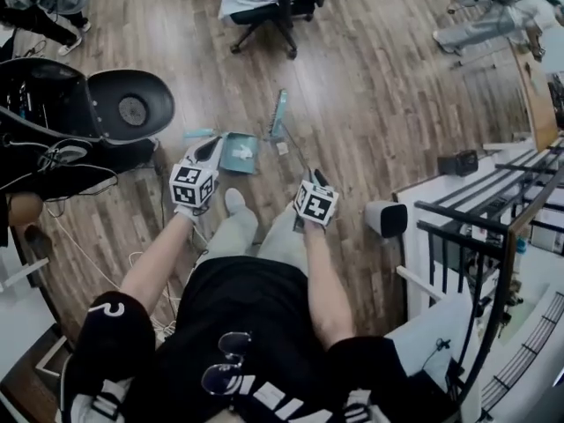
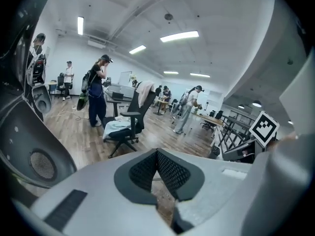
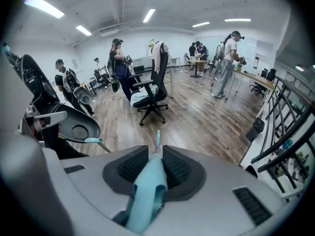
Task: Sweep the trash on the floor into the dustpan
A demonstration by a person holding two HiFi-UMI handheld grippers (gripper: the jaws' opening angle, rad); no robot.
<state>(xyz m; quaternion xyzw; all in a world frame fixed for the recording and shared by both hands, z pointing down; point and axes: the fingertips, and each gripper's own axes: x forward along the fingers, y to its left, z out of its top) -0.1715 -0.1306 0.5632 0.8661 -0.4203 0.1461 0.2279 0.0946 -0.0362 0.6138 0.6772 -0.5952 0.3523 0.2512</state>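
Head view looks down on a person in a black shirt standing on a brown wood-plank floor [image 1: 379,104], with a white two-jaw gripper in each hand, each carrying a cube of square markers. The right gripper [image 1: 315,181] points forward and holds a long teal plastic broom [image 1: 279,115], whose brush head rests on the floor ahead of the person's feet. In the right gripper view, the right gripper [image 3: 156,162] has its jaws clamped on the teal handle. Its dark ribbed pads [image 3: 132,166] press against the handle from both sides, and the handle runs out past them towards the floor. A square teal dustpan [image 1: 240,152] lies flat on the floor just left of the brush head. The tips of the left gripper [image 1: 212,151] are right over the dustpan's near left corner, though from above I cannot tell whether they touch it. In the left gripper view, the left gripper [image 2: 157,157] has its jaws together. Its black mesh pads [image 2: 173,173] meet at the top, with only a narrow wedge of floor showing lower down and nothing visible held between them. A small pale scrap [image 1: 282,148], possibly the trash, lies between the dustpan and the brush head. A black wheeled office chair [image 1: 278,3] stands well beyond them.
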